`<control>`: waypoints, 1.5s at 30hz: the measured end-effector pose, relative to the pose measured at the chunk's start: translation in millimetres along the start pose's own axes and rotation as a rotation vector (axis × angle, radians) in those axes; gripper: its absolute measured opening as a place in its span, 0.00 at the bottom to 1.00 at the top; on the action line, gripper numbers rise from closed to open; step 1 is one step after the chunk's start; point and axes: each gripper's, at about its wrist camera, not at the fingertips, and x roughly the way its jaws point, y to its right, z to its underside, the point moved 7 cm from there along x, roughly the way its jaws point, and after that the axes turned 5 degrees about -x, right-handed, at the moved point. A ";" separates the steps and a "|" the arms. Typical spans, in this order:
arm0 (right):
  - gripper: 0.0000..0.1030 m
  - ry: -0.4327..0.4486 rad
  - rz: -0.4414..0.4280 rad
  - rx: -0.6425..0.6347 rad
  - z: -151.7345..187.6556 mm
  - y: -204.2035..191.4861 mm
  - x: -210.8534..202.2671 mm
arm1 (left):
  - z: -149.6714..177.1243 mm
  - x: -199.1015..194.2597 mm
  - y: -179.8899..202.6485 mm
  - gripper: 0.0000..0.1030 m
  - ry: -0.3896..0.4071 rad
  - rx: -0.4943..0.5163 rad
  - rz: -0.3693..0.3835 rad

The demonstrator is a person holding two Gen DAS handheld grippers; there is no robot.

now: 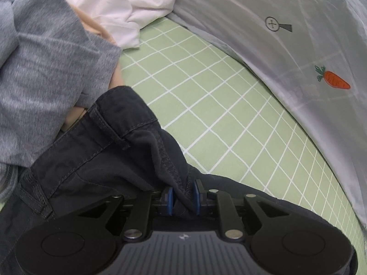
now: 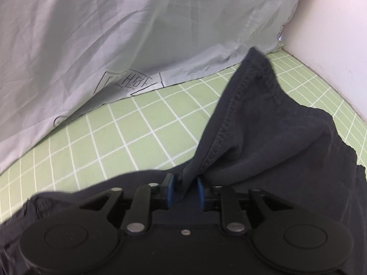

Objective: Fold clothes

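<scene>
Trousers (image 1: 96, 160) dark stitched cotton, bunched | left claw (image 1: 183, 198) pinching seam | right claw (image 2: 184, 193) pinching hem | checked green sheet (image 1: 206, 91)

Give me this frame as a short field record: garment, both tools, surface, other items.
garment: dark navy cotton shorts, bunched, lifted at both pinch points
left tool: shut on a seamed fold of the shorts
right tool: shut on a stitched edge of the shorts
surface: light green bedsheet with white grid lines
backdrop: pale grey sheet with orange carrot print, draped behind the bed
other clothes: crumpled white garment at far left
person: grey knit sleeve above the shorts
fold state: not yet folded
</scene>
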 end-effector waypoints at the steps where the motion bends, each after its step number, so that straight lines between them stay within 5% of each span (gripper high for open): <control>1: 0.29 -0.008 0.004 0.013 -2.2 -0.4 2.2 | 0.4 0.3 -1.1 0.21 -0.004 -0.009 0.002; 5: 0.52 -0.039 0.019 0.063 -10.8 -2.1 11.2 | 1.0 1.4 -3.3 0.21 -0.025 -0.029 0.008; 7: 0.52 -0.055 0.026 0.088 -15.1 -3.0 15.6 | 0.4 1.9 -3.8 0.21 -0.036 -0.039 0.007; 10: 0.41 -0.078 0.038 0.126 -21.5 -4.3 22.3 | -0.4 2.8 -4.1 0.22 -0.049 -0.050 0.004; 12: 0.19 -0.069 0.018 0.153 -21.2 2.1 19.8 | -0.4 2.1 -5.1 0.22 -0.044 -0.064 0.006; 15: 0.11 -0.054 -0.017 0.194 -20.0 12.8 15.0 | 3.1 0.5 -6.4 0.21 -0.028 -0.072 0.016; 25: 0.05 0.144 0.059 0.111 -1.4 46.8 -70.3 | 14.1 -25.4 -17.0 0.15 -0.003 -0.030 0.033; 45: 0.05 0.175 0.100 0.098 137.9 151.3 -174.4 | 112.0 -111.9 -107.4 0.06 0.034 0.036 0.119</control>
